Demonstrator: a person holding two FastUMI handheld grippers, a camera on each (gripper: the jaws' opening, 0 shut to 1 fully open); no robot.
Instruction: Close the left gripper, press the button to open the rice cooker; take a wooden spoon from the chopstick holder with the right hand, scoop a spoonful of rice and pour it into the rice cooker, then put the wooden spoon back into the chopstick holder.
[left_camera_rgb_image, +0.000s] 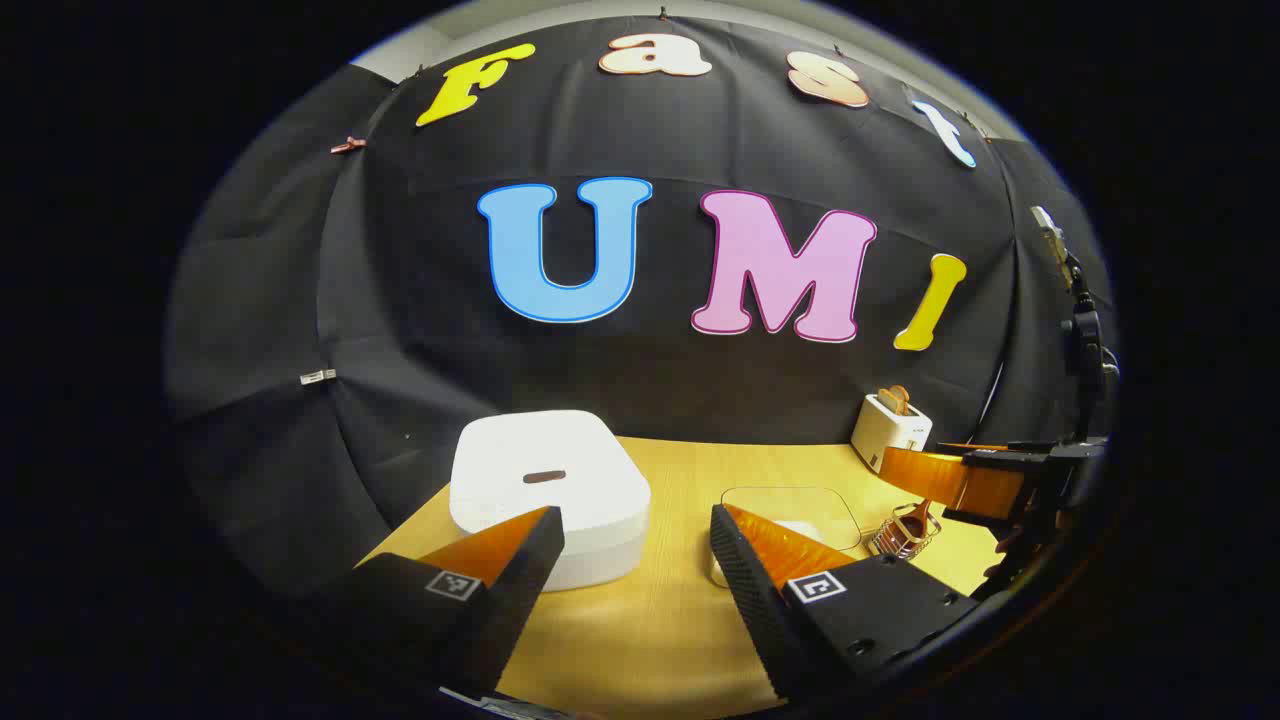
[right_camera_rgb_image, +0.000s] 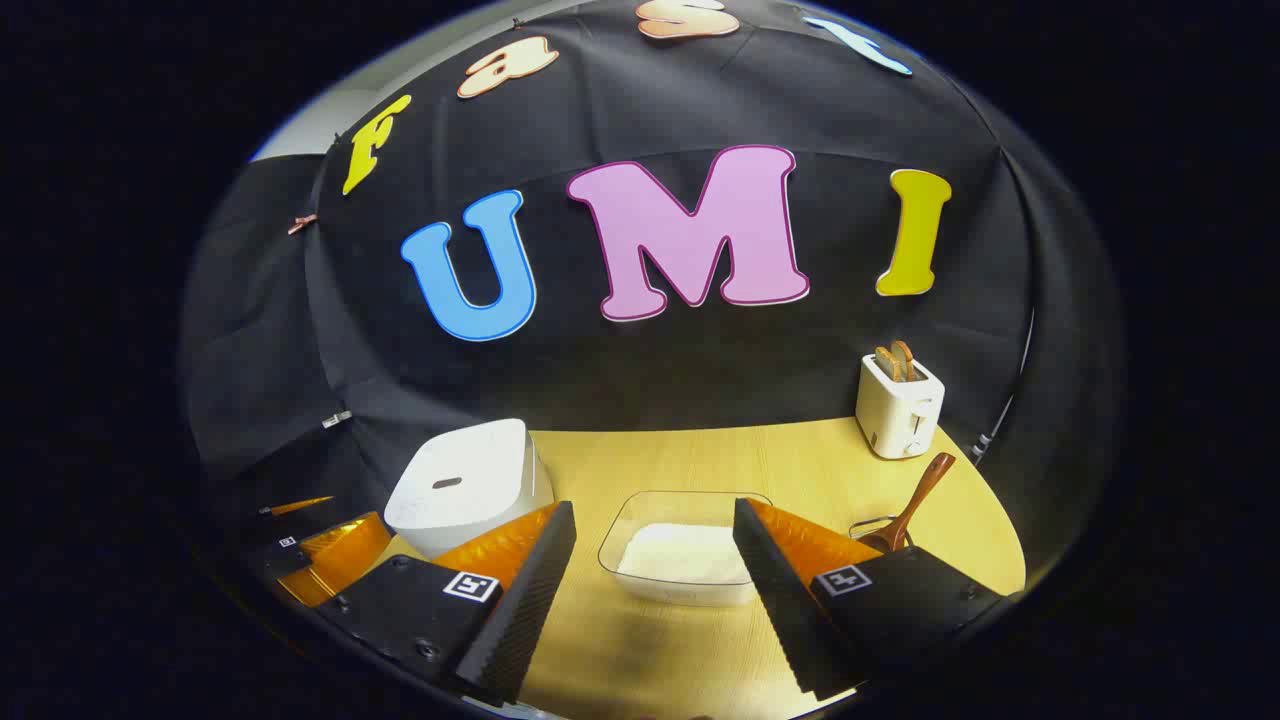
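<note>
- A white rice cooker (left_camera_rgb_image: 548, 490) with rounded corners sits on the left part of a yellow wooden counter (left_camera_rgb_image: 650, 620), its lid down. A small dark slot marks the middle of the lid.
- In the right gripper view the rice cooker (right_camera_rgb_image: 462, 487) stands left of a clear, square container (right_camera_rgb_image: 686, 548) that holds a layer of white rice (right_camera_rgb_image: 686, 553).
- A wooden spoon (right_camera_rgb_image: 912, 512) stands tilted in a wire chopstick holder (right_camera_rgb_image: 868, 527) to the right of the container, handle pointing up and to the right.
- In the left gripper view the chopstick holder (left_camera_rgb_image: 905, 532) sits just beyond the container's right edge.
- The left hand-held gripper (left_camera_rgb_image: 635, 530) hovers in front of the rice cooker, fingers spread wide apart and holding nothing.
- The right hand-held gripper (right_camera_rgb_image: 655, 525) is also wide open and empty, with the rice container between its fingers farther off.
- In the left gripper view the right hand-held gripper (left_camera_rgb_image: 960, 478) appears at the right edge, above the chopstick holder.
- A white toaster (right_camera_rgb_image: 898, 403) with two slices of toast stands at the back right of the counter, against the black cloth wall.
</note>
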